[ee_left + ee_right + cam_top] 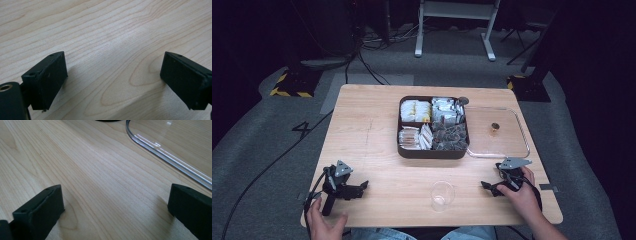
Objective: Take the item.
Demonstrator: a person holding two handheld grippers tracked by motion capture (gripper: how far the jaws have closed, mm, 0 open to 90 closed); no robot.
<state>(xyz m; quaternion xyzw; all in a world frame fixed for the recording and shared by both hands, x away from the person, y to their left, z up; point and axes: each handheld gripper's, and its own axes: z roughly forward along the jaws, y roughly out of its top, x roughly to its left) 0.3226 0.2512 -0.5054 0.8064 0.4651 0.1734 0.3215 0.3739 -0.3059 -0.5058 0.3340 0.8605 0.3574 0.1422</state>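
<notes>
A dark brown divided box of packets and snacks sits at the table's middle back. To its right lies its clear lid, with a small brown knob on it. A clear plastic cup stands near the front edge. My left gripper rests on the wood at the front left, jaws wide open on bare table. My right gripper rests at the front right, just in front of the lid, open with nothing between its jaws.
The wooden table stands on grey carpet. Cables trail off to the left. A white frame's legs and dark stands with yellow-black tape stand beyond the far edge.
</notes>
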